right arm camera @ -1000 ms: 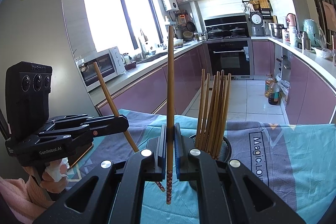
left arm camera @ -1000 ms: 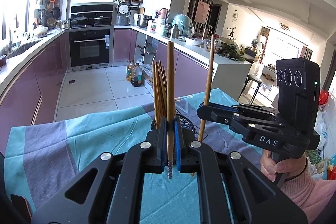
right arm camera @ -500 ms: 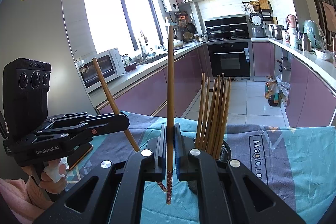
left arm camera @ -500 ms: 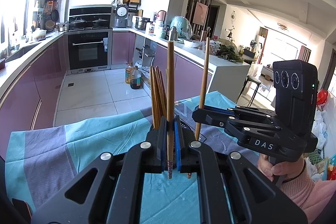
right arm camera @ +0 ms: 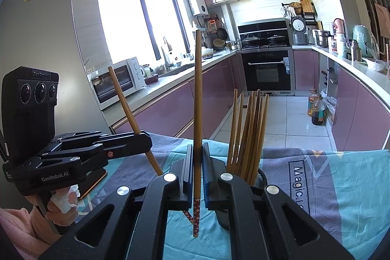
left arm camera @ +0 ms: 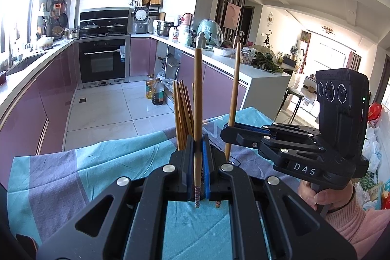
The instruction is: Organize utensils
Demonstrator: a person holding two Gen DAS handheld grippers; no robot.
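A teal and grey cloth [right arm camera: 341, 199] covers the table across the lower half of both views. On it, right of centre in the right wrist view, a dark mesh holder [right arm camera: 260, 183] stands packed with upright chopsticks [right arm camera: 248, 130]. The left gripper [left arm camera: 198, 177] is pressed together on one chopstick [left arm camera: 198, 99] at bottom centre of its own view, held upright with the patterned tip pointing down. The right gripper [right arm camera: 198, 177] pinches another chopstick [right arm camera: 198, 94] the same way.

The step in hand looks like dropping both sticks into the holder. To do it well, bring one stick at a time over the holder's mouth, tip down, and aim for a gap among the sticks there. How much room is left inside is hard to tell from here. Lower until the tip is inside the rim, then let go, keeping the second gripper clear of the first.
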